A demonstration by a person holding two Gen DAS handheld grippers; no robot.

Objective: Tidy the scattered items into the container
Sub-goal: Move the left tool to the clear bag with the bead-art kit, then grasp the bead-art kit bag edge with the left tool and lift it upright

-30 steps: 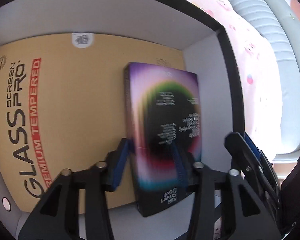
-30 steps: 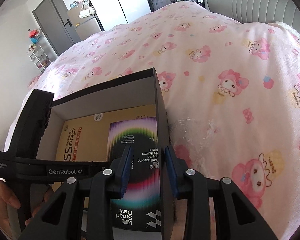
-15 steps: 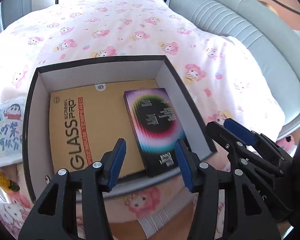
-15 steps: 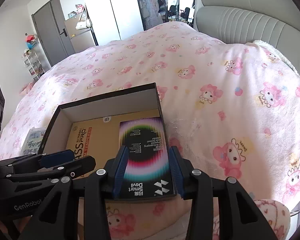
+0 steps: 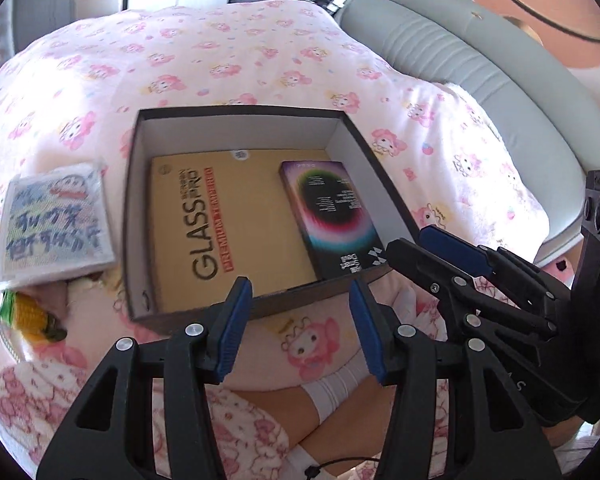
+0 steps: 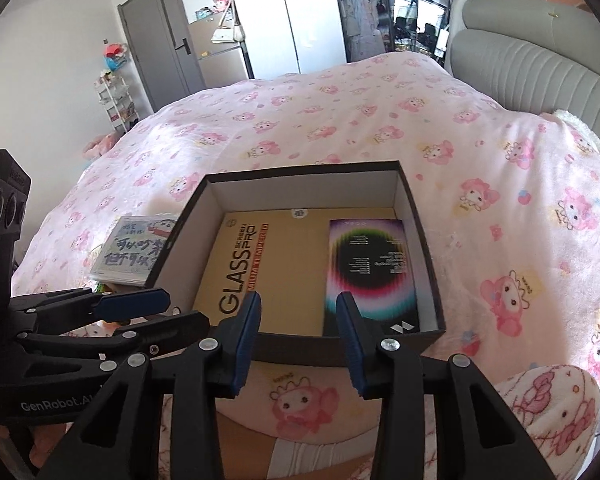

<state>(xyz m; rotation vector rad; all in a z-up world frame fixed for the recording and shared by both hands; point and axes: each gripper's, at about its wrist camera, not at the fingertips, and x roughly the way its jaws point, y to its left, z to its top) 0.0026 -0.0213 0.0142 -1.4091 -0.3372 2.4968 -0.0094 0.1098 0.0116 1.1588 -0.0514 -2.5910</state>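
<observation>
While both tongs, left and right, hang open and hold nothing just in front of the box, it sits on the pink bed. Inside lie a tan pack and a dark pack. A cartoon pack lies outside, left of the box.

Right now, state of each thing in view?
left claw: open, empty
right claw: open, empty
box: lid off, on the bed
GLASS pack: flat in box
Smart Devil pack: flat in box, right side
cartoon packet: outside box, on blanket
yellow-green item: outside box
</observation>
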